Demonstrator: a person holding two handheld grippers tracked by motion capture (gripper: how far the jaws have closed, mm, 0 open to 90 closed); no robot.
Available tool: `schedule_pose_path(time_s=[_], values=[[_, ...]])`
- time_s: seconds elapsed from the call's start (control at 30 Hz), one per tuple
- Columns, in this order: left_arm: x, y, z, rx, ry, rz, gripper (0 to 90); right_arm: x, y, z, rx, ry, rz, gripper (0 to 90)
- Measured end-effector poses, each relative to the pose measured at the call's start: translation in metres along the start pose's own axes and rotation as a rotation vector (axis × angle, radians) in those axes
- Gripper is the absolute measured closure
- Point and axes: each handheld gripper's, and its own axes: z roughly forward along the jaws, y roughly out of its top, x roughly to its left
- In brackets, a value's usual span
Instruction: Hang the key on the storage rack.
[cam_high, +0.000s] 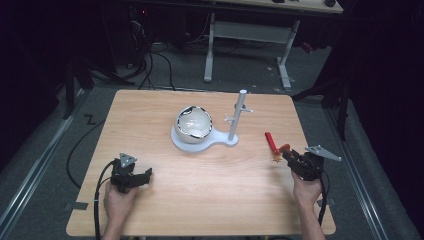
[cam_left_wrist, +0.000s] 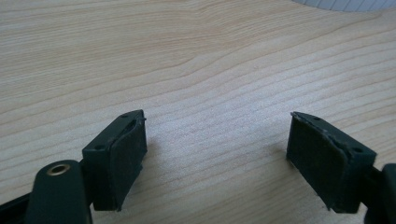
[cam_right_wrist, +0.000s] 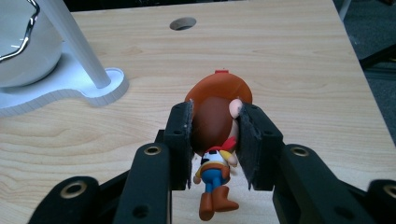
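Since the right tongs (cam_right_wrist: 215, 144) pinch only the cowboy figurine's (cam_right_wrist: 215, 135) round head, it may slip; left tongs (cam_left_wrist: 217, 154) gape empty, lower frame.

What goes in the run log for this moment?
left gripper: open, empty, over table | right gripper: shut on cowboy figurine | bowl: on stand

A lab or test room: a lone wooden table (cam_high: 200, 200) mid-frame on grey carpet, loose cables (cam_high: 150, 65) upper left, a white-legged desk (cam_high: 250, 45) at top.
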Motion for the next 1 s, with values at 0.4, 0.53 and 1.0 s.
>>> schedule_pose_path(time_s=[0.4,0.53,1.0], values=[[0.000,0.000,0.000,0.001,0.000,0.000,20.4,0.003,0.017,-0.015,-0.052,0.007,-0.031,67.2],[0.000,0.000,0.000,-0.001,-0.001,-0.001,20.5,0.004,0.021,-0.019,-0.062,0.008,-0.043,67.3],[0.000,0.000,0.000,0.000,0.000,0.000,20.5,0.011,0.046,-0.038,-0.122,0.018,-0.098,67.3]])
